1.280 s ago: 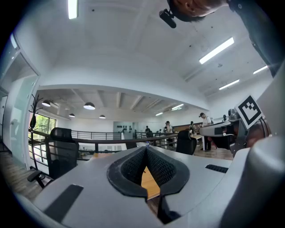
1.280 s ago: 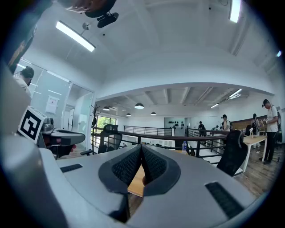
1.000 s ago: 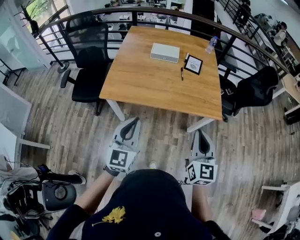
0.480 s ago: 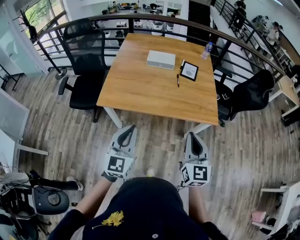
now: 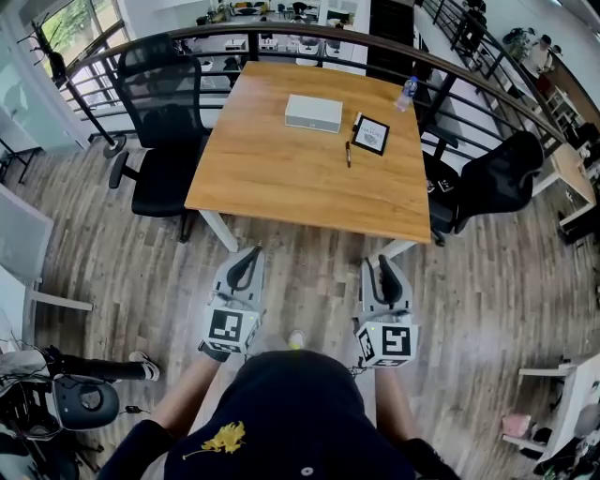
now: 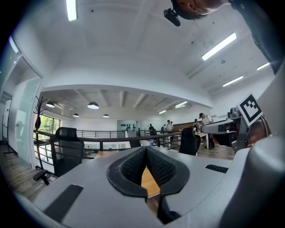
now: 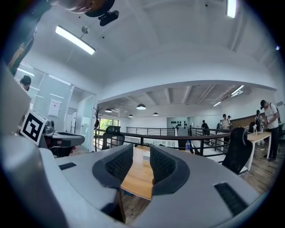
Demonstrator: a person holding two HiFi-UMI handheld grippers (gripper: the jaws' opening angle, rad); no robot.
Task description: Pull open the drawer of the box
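Left tool (image 5: 249, 258) level, jaws pressed together, empty. Right tool (image 5: 384, 262) level beside it, jaws just opening, nothing between. Flat white rectangular box (image 5: 313, 112) well ahead on light wooden worktop (image 5: 281, 173).

Bright, even light throughout, with a strong fisheye bend in all three views.
Daylight enters through the window (image 5: 66, 23) at the far left, and the ceiling strips (image 6: 220, 46) glare white in both gripper views. The shadow under the table (image 5: 281, 169) is soft and short. The head view is sharp and the box (image 5: 313, 112) crisp, though the floor (image 5: 487, 281) planks curve toward the edges. Dark vignettes ring the gripper views, where the left gripper (image 6: 145, 153) looks slightly soft near the lens.
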